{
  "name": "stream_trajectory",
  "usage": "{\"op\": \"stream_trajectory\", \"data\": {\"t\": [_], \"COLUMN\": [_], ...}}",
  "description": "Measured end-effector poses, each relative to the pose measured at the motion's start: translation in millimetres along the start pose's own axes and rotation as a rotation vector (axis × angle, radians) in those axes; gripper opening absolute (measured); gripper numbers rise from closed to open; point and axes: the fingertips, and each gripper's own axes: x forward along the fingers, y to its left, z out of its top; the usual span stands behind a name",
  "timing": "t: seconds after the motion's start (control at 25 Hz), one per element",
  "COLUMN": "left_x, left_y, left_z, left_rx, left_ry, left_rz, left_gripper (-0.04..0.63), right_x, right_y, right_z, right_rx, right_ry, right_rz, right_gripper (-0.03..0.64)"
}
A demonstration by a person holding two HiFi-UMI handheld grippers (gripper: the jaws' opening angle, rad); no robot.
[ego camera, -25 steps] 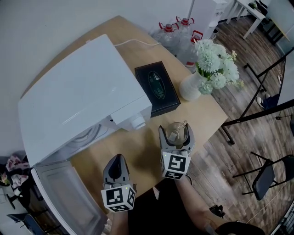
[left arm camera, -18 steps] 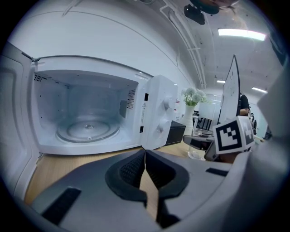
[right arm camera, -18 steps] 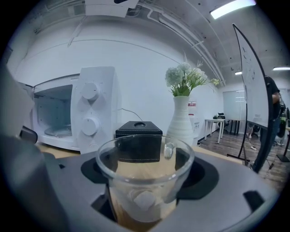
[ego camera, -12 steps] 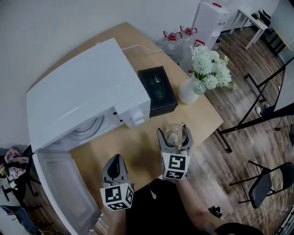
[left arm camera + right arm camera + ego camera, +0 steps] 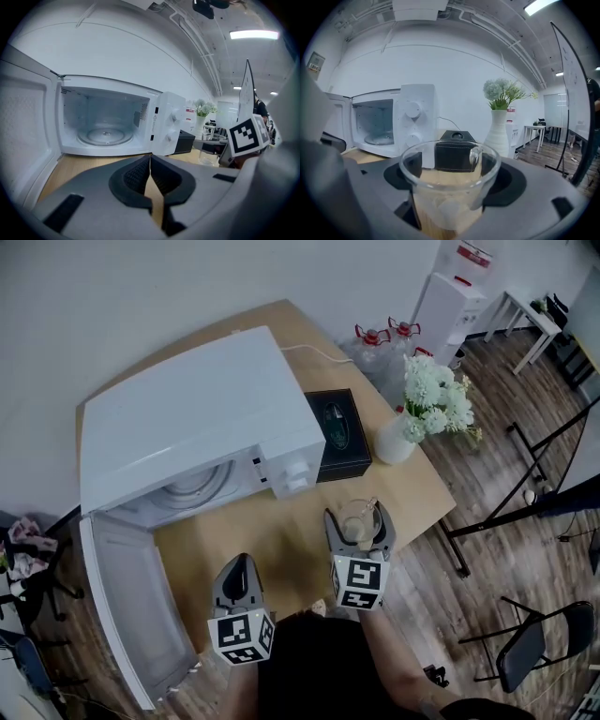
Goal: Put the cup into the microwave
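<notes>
Since a second ago the head view has pulled back, so the microwave [image 5: 202,418] sits nearer the middle of the picture and its open cavity and door [image 5: 122,606] show more fully. Both grippers hold about the same places in the picture as before.

The right gripper [image 5: 357,515] is clamped on the cup [image 5: 354,518], a clear glass one, held upright over the front part of the table [image 5: 281,540]. The cup is outside the microwave, off to the right of its knobs and just in front of the black box [image 5: 339,432]. In the right gripper view the cup [image 5: 450,183] fills the gap between the jaws, with its handle [image 5: 474,157] on the far side; past it stand the box [image 5: 454,136], the vase [image 5: 499,131] with flowers, and the microwave [image 5: 417,117] to the left.

The left gripper [image 5: 238,563] hangs over the table's near edge, in front of the open cavity, well apart from the cup. Its jaws are pressed together with nothing between them, as the left gripper view shows [image 5: 150,160]. That view looks straight into the cavity, where the turntable [image 5: 105,136] lies bare. The door swings out to the left, toward the person.

The vase [image 5: 394,439] stands at the table's right edge, just beside the box. Water jugs [image 5: 384,343] sit on the floor beyond it.
</notes>
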Motion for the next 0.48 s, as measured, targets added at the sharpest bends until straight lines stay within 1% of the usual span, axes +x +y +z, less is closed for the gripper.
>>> {"op": "stream_trajectory", "data": {"t": [0.48], "left_x": [-24.7], "left_y": [15.9], "left_z": [7.3], "left_rx": [-0.021], "left_ry": [-0.039], "left_rz": [0.083], "left_gripper": [0.006], "right_x": [2.5], "right_y": [40.9], "right_z": [13.4], "right_rx": [-0.042], "right_ry": [-0.018], "right_rz": [0.111], "right_gripper": [0.393]}}
